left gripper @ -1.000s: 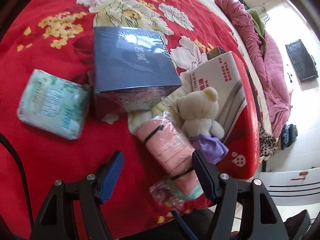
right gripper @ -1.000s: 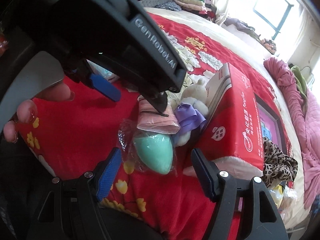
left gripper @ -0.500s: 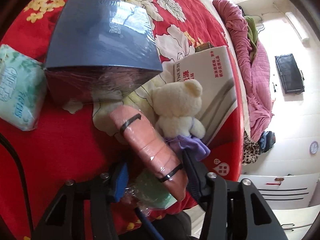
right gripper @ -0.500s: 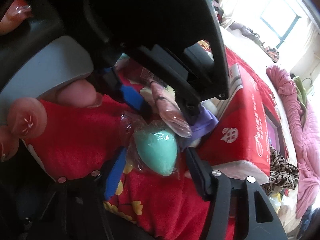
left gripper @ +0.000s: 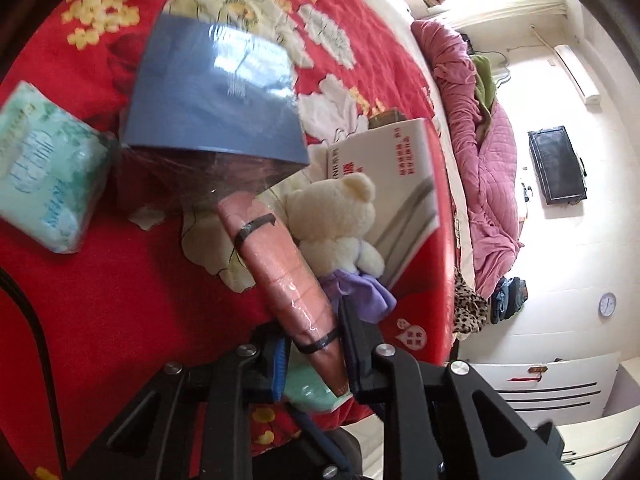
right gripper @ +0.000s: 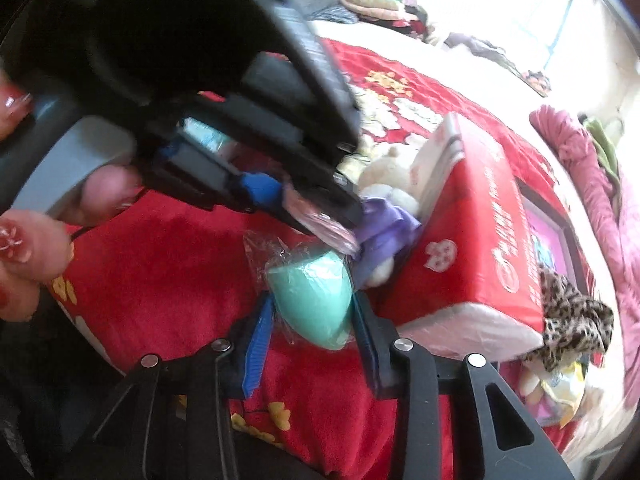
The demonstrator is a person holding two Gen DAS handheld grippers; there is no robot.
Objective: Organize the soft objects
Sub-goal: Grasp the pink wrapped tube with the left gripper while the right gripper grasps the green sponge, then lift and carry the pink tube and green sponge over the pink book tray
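Observation:
A pink wrapped cloth roll with black bands sticks up between my left gripper's closing jaws, and the pads press its lower end. A cream teddy bear in purple leans beside it. In the right wrist view, a green egg-shaped sponge in clear plastic lies on the red bedspread. My right gripper's jaws are closing on it, with pads touching both sides. The left gripper hangs just above the sponge, holding the pink roll.
A blue box and a green tissue pack lie to the left. A red and white carton stands right of the bear. A hand grips the left tool. Leopard cloth lies at the bed edge.
Both grippers' jaws have narrowed from wide open: the left onto the pink roll, which now stands tilted up, the right onto the green sponge. The left tool now looms closer over the right.

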